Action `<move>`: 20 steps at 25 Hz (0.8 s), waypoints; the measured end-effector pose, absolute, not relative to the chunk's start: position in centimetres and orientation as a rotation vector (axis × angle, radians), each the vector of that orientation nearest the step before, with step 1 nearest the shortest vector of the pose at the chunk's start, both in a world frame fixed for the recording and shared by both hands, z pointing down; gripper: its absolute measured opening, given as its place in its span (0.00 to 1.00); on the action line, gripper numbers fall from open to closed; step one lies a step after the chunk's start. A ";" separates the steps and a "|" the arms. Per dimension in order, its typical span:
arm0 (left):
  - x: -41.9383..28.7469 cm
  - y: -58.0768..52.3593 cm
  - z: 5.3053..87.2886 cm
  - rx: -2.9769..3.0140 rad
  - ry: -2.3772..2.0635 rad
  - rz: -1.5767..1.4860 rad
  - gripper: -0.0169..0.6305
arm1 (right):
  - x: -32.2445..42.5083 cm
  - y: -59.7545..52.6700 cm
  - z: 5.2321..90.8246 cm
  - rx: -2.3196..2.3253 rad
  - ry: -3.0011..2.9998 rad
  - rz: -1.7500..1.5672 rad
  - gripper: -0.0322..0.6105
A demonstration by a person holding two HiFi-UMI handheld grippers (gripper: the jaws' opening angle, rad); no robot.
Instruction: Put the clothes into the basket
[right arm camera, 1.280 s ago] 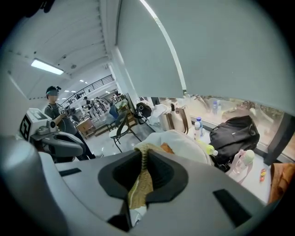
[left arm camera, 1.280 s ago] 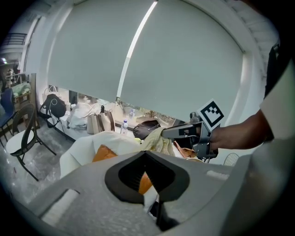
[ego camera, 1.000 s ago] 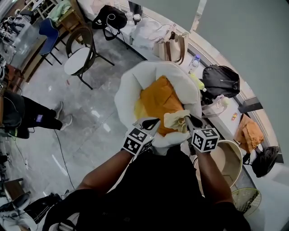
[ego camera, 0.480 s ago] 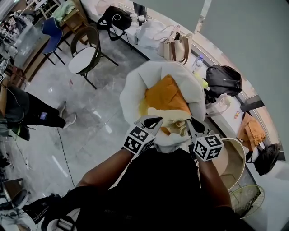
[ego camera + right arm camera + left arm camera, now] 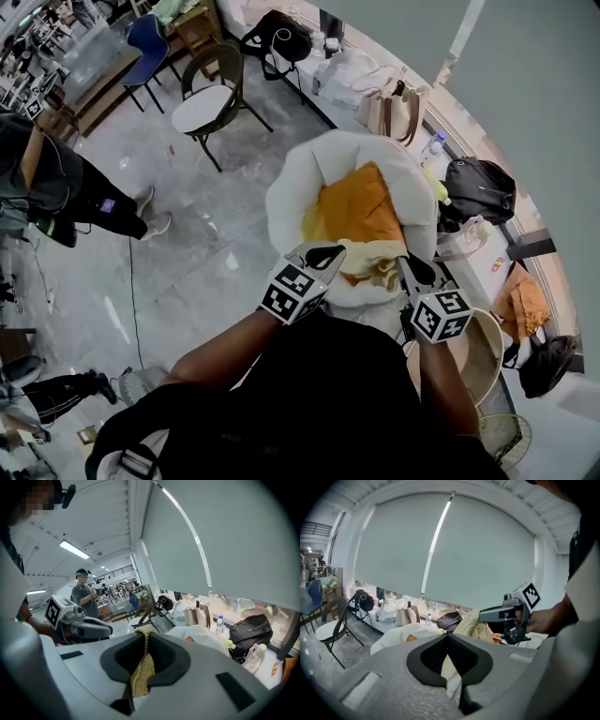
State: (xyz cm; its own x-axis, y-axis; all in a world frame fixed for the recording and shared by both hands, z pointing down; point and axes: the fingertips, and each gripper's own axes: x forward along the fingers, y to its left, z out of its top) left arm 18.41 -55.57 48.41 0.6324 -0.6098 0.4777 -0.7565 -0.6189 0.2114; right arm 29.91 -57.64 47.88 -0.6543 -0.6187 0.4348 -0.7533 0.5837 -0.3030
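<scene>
Seen from the head view, the left claw (image 5: pixel 319 255) sits at about 9 o'clock of the load and is clamped on one end of a pale yellow garment (image 5: pixel 370 258). Its own view shows pale cloth pinched where the jaws meet. The garment is strung between the two claws with its long axis running 9 to 3 o'clock. It is held over the near edge of a white padded seat (image 5: pixel 286 187), where an orange garment (image 5: pixel 361 211) lies at 12 o'clock. The right claw (image 5: pixel 411 269) is closed on the other end, and yellowish weave fills the slit between its jaws in its own view.

The round tan tub low on the right is most likely the basket (image 5: pixel 478 347). It lies at roughly 4 to 5 o'clock from the garment, just beside the right hand and well away from the left. The carry would therefore swing right and toward the person, with the right claw leading and the left end following across.
</scene>
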 end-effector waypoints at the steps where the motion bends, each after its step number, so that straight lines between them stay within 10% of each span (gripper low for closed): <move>1: 18.6 -55.1 48.3 2.444 -1.098 0.487 0.03 | 30.2 -57.3 47.7 1.114 -2.543 0.671 0.11; 20: 26.9 -43.3 46.4 2.311 -1.347 0.363 0.03 | 35.8 -46.8 45.5 0.796 -2.649 0.537 0.11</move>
State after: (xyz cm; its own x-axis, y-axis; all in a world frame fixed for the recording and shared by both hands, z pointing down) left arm 26.91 -43.30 46.42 0.4914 -0.7559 0.4327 -0.8709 -0.4298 0.2382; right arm 35.83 -46.77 45.49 -0.7925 -0.4563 0.4046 -0.5779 0.7738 -0.2592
